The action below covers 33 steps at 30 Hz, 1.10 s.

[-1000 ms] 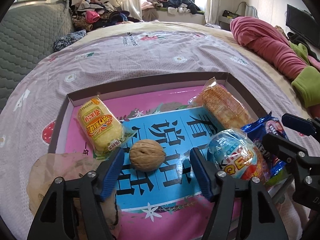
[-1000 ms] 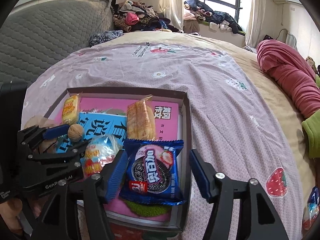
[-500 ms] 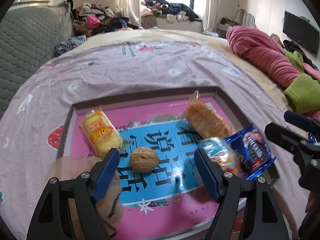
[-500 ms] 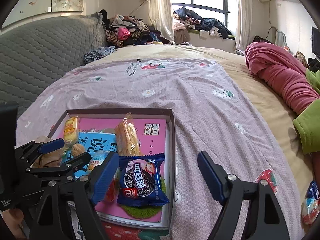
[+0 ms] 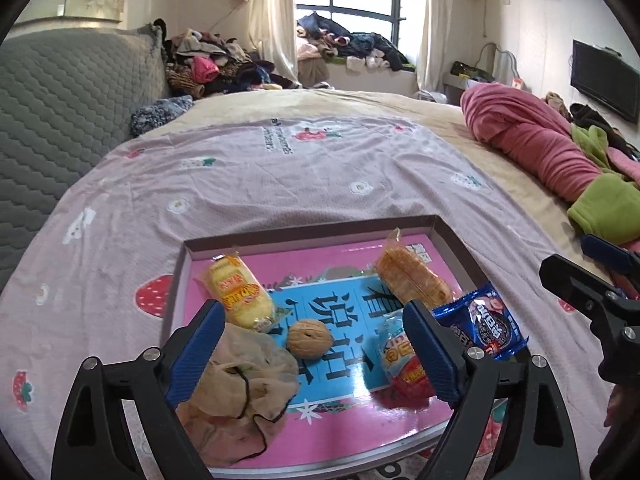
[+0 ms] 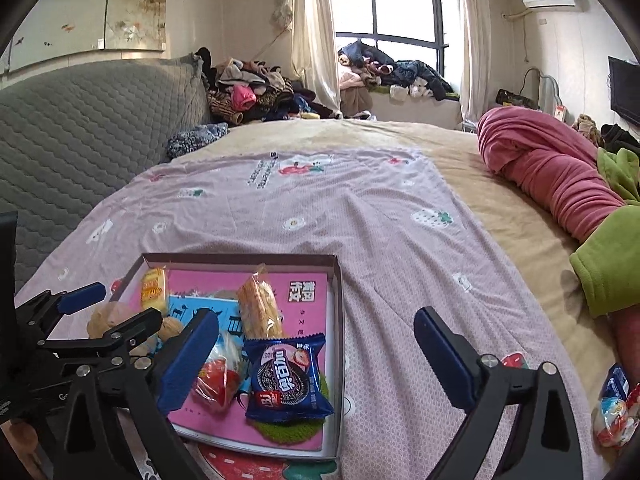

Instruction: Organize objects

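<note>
Left gripper: jaws spread wide, nothing held, hovering over the near end of the shallow box.

Right gripper: jaws spread wide, nothing held, poised over the box's right wall and the bedsheet.

Crumpled beige bag: seen at the box's near-left corner.

Walnut: lying on the blue printed panel, mid-box.

Red-and-blue wrapped snack: right of the walnut, partly hidden by the left gripper's right finger.

Oreo packet: blue, at the box's near-right.

Yellow cake packet: far-left of the box.

Orange cracker packet: far-right of the box.

Pink rolled blanket: beyond, on the bed's right side.

Loose snacks: lying on the sheet, well apart from the box.
</note>
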Each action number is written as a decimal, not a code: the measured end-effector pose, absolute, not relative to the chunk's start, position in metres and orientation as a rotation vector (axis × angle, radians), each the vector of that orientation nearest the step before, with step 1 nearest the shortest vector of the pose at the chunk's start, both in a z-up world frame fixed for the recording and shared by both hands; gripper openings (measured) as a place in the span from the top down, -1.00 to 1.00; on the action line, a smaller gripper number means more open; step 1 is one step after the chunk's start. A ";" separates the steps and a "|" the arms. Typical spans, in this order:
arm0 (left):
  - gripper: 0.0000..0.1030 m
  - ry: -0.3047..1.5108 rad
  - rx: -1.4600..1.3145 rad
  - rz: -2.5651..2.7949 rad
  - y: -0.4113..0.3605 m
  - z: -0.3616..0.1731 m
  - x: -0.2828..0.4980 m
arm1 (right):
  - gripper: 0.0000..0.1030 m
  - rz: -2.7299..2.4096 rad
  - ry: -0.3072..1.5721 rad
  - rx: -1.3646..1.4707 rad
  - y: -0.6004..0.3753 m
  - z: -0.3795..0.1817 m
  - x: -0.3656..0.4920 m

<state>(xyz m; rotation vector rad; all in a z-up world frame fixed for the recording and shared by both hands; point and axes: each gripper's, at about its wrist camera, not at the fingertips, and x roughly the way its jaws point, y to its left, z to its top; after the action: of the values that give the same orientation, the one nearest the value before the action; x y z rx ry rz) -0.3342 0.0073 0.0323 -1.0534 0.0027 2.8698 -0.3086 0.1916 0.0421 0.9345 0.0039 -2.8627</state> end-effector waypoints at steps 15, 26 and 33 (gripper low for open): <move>-0.81 -0.020 -0.958 3.011 -0.015 0.079 -0.294 | -0.98 -2.867 -0.018 0.768 0.177 0.078 -0.273; -0.82 -0.004 -0.993 3.066 -0.032 0.094 -0.236 | -0.98 -2.850 -0.006 0.718 0.173 0.097 -0.224; -0.83 -0.021 -0.994 3.080 -0.038 0.106 -0.194 | -0.98 -2.855 0.065 0.738 0.176 0.114 -0.184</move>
<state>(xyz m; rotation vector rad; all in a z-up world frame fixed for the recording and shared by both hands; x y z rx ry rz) -0.1945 -0.0375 0.1056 -0.9937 -0.0208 3.0802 -0.1845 0.1759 0.1137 0.7376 0.0648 -2.8553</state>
